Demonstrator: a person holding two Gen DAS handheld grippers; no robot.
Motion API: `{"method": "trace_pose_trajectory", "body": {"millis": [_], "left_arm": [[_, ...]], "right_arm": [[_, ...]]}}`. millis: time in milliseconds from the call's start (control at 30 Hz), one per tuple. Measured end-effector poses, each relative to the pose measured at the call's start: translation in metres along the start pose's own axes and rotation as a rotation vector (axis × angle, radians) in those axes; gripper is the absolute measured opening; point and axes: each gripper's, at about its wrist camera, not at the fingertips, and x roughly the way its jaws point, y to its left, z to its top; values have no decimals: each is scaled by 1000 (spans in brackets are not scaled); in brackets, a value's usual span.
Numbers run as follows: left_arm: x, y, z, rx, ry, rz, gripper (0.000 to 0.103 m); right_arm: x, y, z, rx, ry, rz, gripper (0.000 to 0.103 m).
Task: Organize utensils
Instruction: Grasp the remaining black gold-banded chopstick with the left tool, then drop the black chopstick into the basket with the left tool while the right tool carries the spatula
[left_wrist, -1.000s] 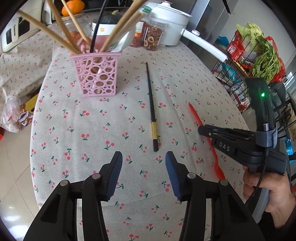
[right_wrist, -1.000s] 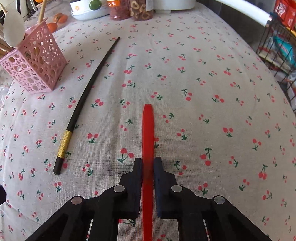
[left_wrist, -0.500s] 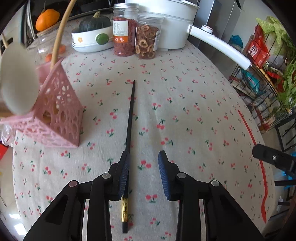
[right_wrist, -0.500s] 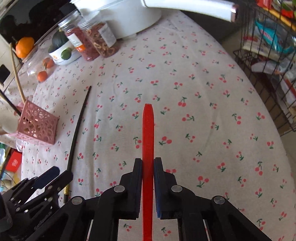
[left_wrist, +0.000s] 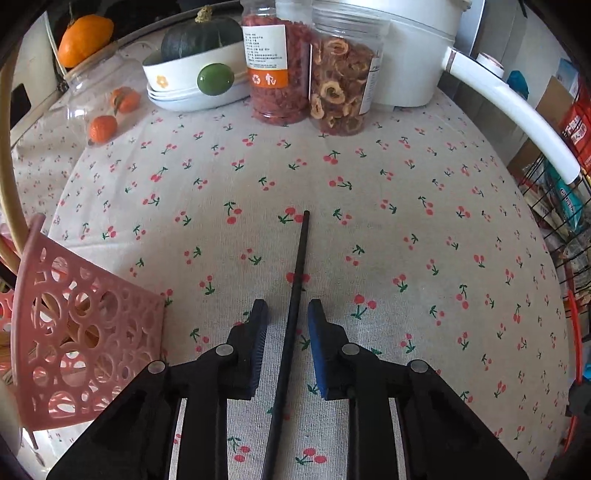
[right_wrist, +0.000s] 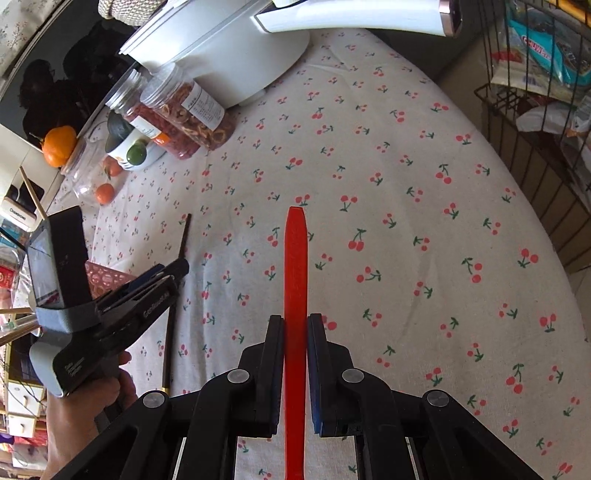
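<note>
1. Our left gripper (left_wrist: 284, 347) sits low over the cherry-print tablecloth (left_wrist: 406, 229), its jaws spread, with the black chopstick (left_wrist: 295, 291) running between them and clear of both pads
2. That chopstick lies flat on the cloth and points away from us, toward the far jars; its tip ends near the middle of the table
3. In the right wrist view we see the same chopstick (right_wrist: 183, 240) passing under the left gripper (right_wrist: 173, 271), its gold-banded end nearest us
4. Our right gripper (right_wrist: 295, 365) has its jaws pinching a red chopstick (right_wrist: 295, 266) — flat and narrow, it sticks straight out ahead over the cloth
5. The pink perforated utensil basket (left_wrist: 85, 339) stands at the near left, just beside the left gripper, with wooden utensils (left_wrist: 9, 166) rising out of it
6. At the far edge we see a jar of red dried berries (left_wrist: 275, 62) and a jar of dried fruit slices (left_wrist: 343, 74) side by side, touching or nearly so
7. Left of the jars sit stacked white bowls (left_wrist: 195, 85) holding a dark green squash (left_wrist: 199, 37) — farther left, small oranges (left_wrist: 103, 129) in a clear container
8. A white pot (left_wrist: 406, 48) stands at the far right, its long handle (left_wrist: 513, 118) reaching out to the right
</note>
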Motion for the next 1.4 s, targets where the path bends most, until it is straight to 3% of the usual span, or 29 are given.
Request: {"method": "trace_pose_trajectory", "body": {"millis": [100, 233, 467, 700, 967, 1167, 1400], "left_arm": [[0, -2, -4, 27, 21, -2, 6], [-18, -8, -19, 54, 22, -30, 5], [-89, -11, -57, 133, -110, -168, 5], [-176, -1, -97, 208, -258, -244, 5], [-267, 38, -131, 170, -457, -326, 5], [-344, 78, -121, 101, -670, -363, 5], [-386, 121, -93, 30, -810, -289, 5]], "right_arm": [[-1, 0, 1, 7, -1, 11, 9], [-4, 1, -2, 8, -6, 12, 9], [-20, 7, -7, -13, -53, 0, 9], [-56, 33, -24, -87, -146, 36, 9], [-88, 66, -48, -179, -271, 60, 9], [-95, 84, -54, -236, -345, 58, 9], [-89, 94, -48, -251, -368, 58, 9]]}}
